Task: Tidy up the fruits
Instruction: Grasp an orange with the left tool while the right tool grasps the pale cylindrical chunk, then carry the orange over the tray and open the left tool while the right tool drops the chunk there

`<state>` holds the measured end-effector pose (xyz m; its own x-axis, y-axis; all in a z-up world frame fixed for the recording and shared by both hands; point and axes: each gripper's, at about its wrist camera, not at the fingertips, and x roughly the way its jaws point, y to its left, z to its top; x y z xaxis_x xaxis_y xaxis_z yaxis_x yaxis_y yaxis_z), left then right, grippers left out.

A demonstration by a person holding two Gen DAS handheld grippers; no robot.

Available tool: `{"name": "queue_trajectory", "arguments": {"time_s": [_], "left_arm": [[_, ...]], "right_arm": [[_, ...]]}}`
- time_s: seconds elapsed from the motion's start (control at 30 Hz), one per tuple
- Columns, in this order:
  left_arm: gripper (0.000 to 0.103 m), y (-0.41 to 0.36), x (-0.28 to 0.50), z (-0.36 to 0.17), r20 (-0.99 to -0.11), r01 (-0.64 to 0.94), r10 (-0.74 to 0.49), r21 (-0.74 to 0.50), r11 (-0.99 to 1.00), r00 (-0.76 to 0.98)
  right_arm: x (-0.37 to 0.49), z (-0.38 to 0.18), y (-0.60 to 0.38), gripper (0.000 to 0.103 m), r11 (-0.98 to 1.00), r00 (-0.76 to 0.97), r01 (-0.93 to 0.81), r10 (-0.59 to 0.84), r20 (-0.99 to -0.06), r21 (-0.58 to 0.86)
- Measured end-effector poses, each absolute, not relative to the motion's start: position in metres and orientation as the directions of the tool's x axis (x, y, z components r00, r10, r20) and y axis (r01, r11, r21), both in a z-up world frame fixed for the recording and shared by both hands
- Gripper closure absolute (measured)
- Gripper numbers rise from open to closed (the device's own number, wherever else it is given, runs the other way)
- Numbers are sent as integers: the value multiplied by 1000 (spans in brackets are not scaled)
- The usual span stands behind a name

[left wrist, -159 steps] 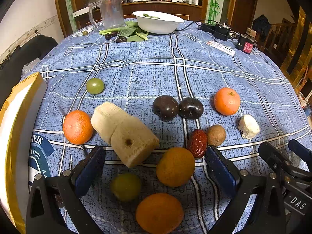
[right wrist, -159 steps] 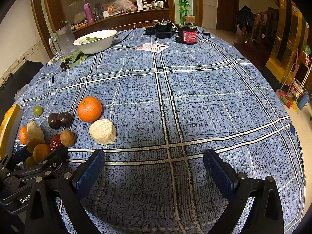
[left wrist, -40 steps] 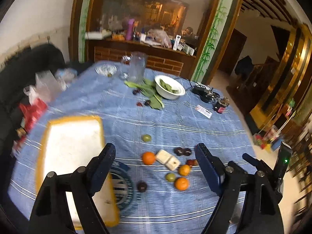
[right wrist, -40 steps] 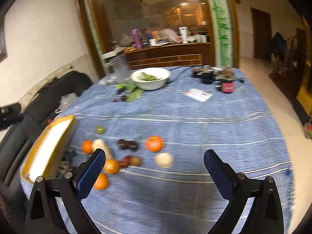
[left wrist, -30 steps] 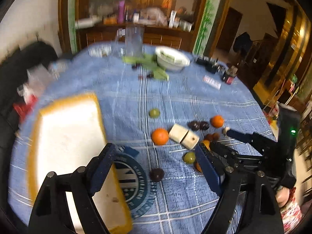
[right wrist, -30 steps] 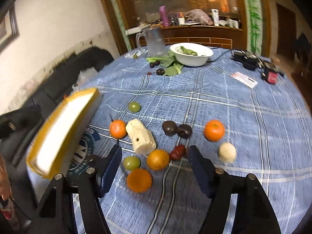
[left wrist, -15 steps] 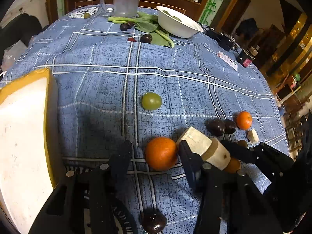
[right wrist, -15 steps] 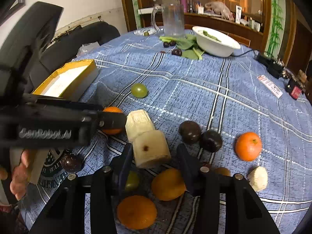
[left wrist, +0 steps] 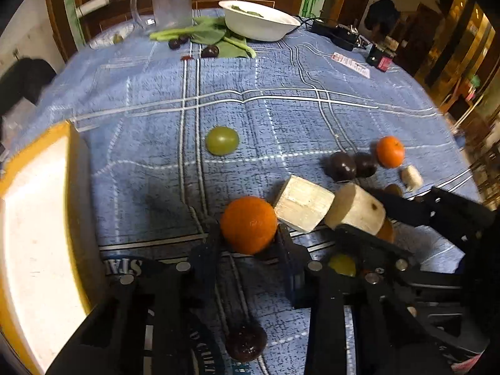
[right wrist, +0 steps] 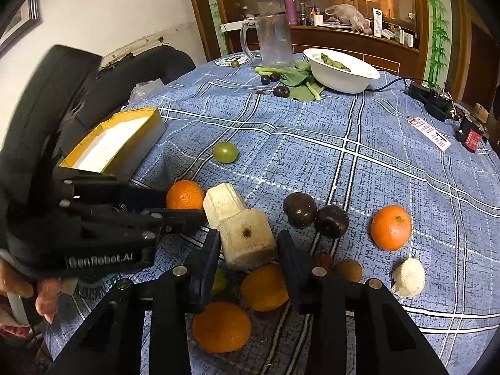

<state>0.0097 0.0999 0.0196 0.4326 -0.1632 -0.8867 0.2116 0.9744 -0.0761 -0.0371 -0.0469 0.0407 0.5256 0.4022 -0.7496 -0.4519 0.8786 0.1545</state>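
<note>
Though partly hidden, round orange fruit (left wrist: 248,224)

I count four oranges (right wrist: 184,195) on my table. Dark plums (right wrist: 299,210) come to six: two side by side, three far off by the greens, and one that only my left camera shows. There are three round green fruits (right wrist: 225,152), one of them half hidden behind my right finger and one small at the far edge. Pale chunks (right wrist: 247,240) number three, two large and one small. I see one red date (right wrist: 323,261) and one small brown fruit (right wrist: 348,270). There is one white bowl (right wrist: 340,81), one glass mug (right wrist: 275,40) and one yellow-rimmed box (right wrist: 137,148).
</note>
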Motion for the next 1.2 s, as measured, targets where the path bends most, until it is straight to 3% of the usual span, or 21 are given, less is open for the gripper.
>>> {"name": "queue_trajectory", "arguments": {"time_s": [0.37, 0.5, 0.6, 0.7, 0.93, 1.2], "left_arm": [[70, 145, -33, 70, -784, 80, -155, -134, 988, 601], [70, 191, -68, 82, -751, -20, -80, -123, 992, 656], [70, 232, -86, 73, -763, -108, -23, -121, 987, 646], [70, 269, -98, 57, -787, -196, 30, -116, 974, 616], [70, 311, -115, 34, -799, -271, 32, -165, 948, 600], [69, 326, -125, 31, -781, -312, 143, -69, 948, 609]], "right_arm": [[-46, 47, -41, 62, 863, 547, -480, 433, -717, 155], [-53, 51, -35, 62, 868, 585, -486, 410, -700, 103], [-59, 61, -27, 62, 871, 610, -486, 394, -687, 68], [-71, 79, -16, 62, 854, 593, -504, 452, -667, 131], [-102, 108, 62, 62, 750, 500, -645, 560, -661, 147], [-119, 75, 166, 61, 668, 390, -735, 557, -733, 116]]}}
